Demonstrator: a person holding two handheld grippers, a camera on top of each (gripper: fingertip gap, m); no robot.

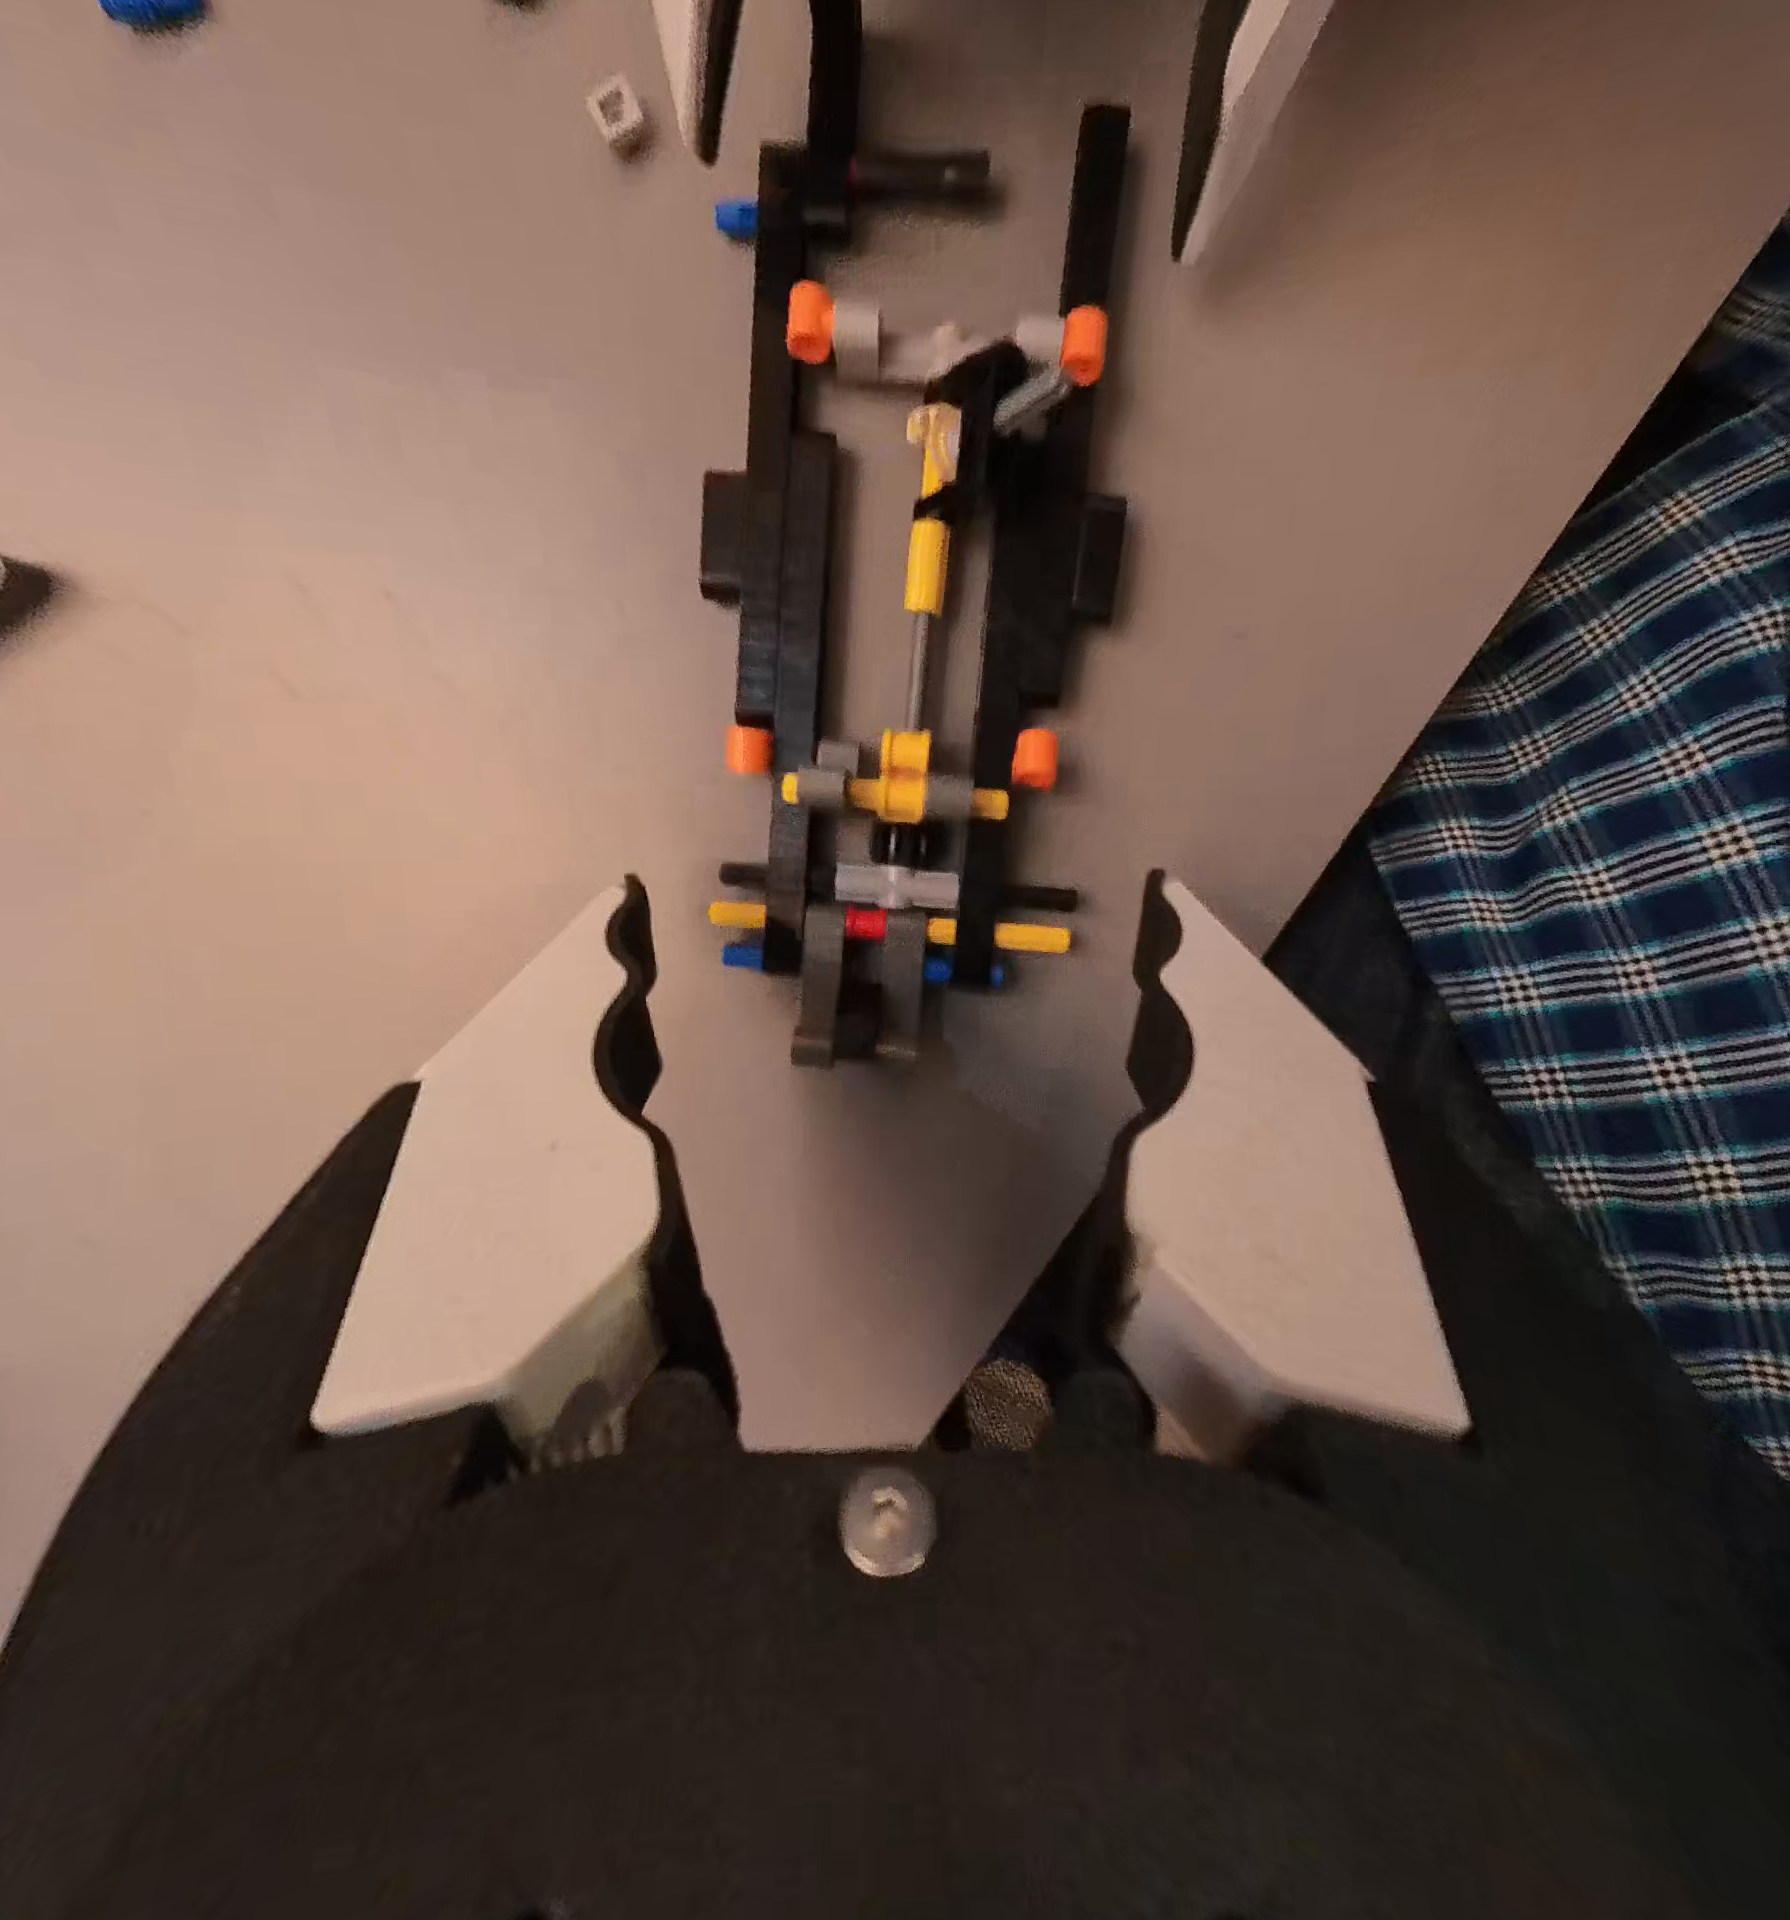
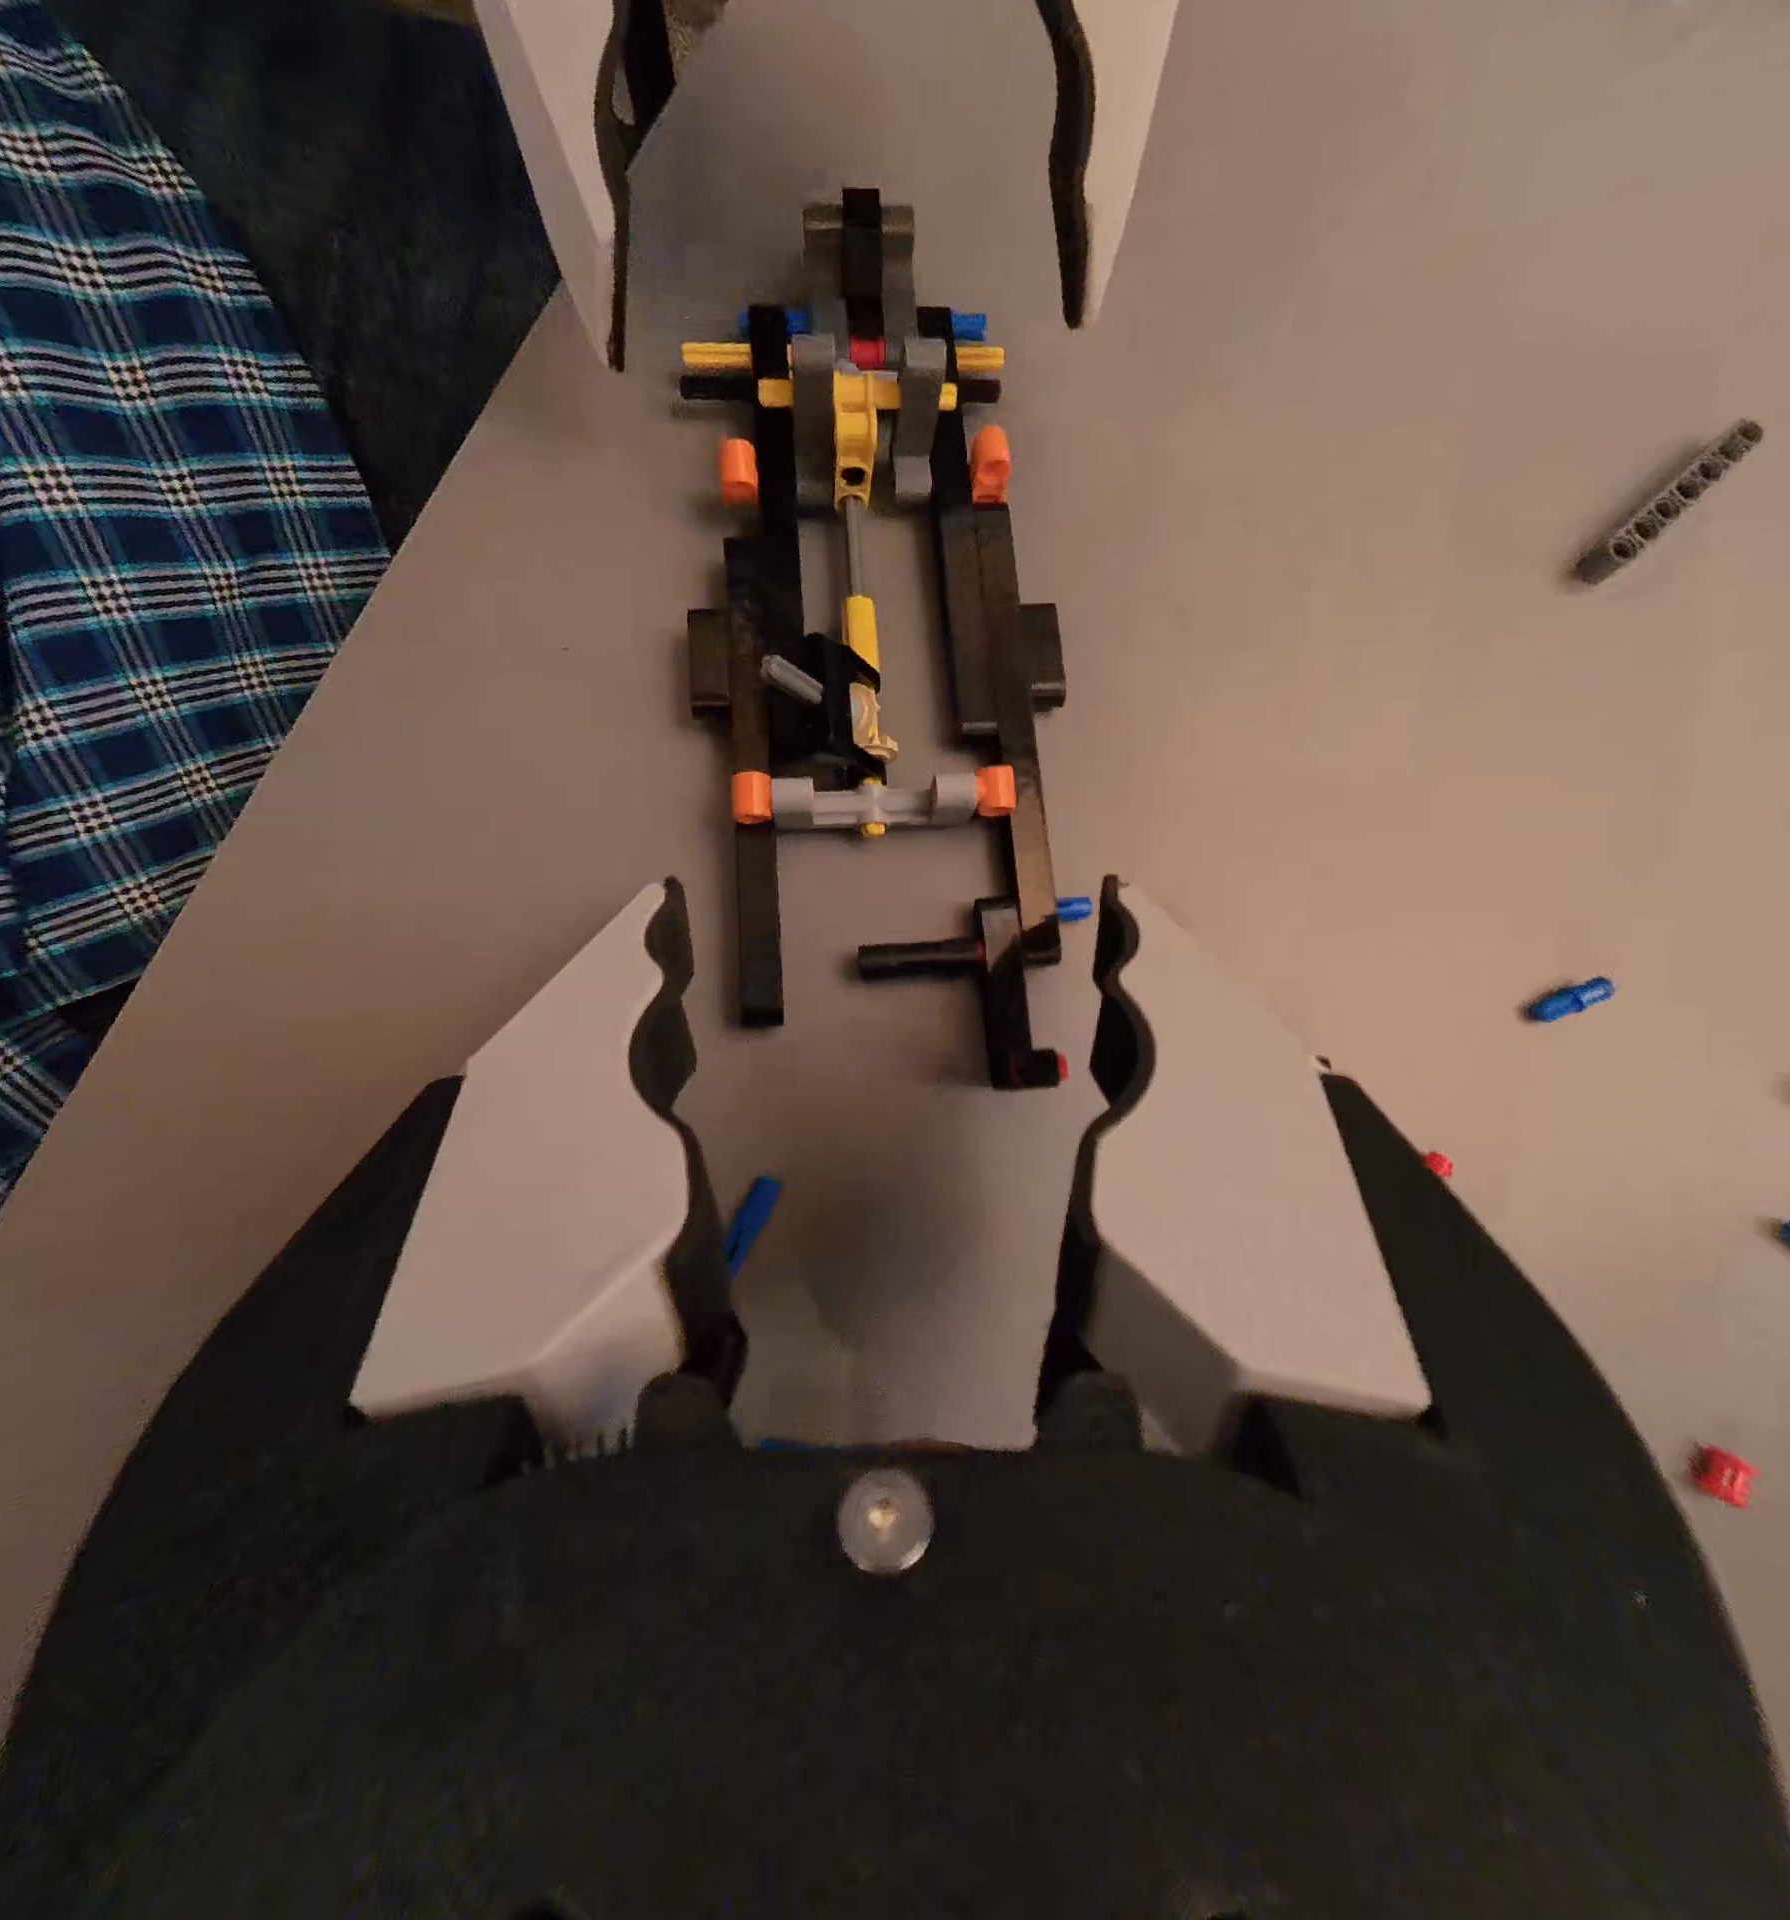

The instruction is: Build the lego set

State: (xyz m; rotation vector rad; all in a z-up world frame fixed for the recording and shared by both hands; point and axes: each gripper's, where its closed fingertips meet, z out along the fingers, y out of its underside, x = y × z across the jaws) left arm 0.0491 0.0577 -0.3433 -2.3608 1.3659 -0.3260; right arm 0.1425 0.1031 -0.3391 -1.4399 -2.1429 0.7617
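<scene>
White-fingered left gripper (image 1: 891,935) and right gripper (image 2: 891,935) are seen with jaws released, gripping nothing. Between them, flat on the grey desk (image 1: 351,520), the black lego chassis (image 1: 901,623) is laid lengthwise, one end just beyond each gripper's fingertips.

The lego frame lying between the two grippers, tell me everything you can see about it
The lego frame is a long, partly built chassis of two parallel black plastic beams joined by grey crosspieces, with orange bushes at its sides and a yellow piston rod down the middle. Yellow, black and blue pins stick out at its dark grey forked end. It lies flat on the pale table, between the open left gripper and right gripper, neither touching it.
</scene>
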